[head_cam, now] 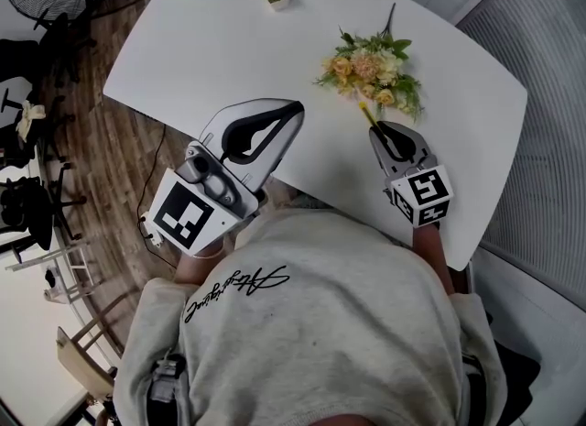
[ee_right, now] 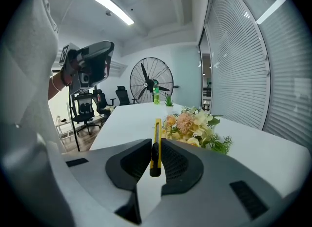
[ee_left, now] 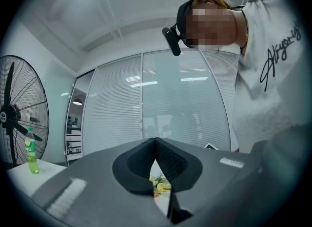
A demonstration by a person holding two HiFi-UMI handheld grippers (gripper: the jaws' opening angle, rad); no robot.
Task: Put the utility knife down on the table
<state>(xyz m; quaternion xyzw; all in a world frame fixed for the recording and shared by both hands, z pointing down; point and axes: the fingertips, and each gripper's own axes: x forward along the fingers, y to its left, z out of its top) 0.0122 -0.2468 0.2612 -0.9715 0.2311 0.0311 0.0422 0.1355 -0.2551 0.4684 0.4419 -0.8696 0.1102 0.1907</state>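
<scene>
Right tongs (head_cam: 382, 131) grip the utility knife (head_cam: 367, 114) beside the flowers (head_cam: 371, 69).

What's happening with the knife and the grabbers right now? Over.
Right gripper shut on the yellow utility knife, over the white table. Left gripper shut, empty. Flower bunch close beside the knife tip.
</scene>
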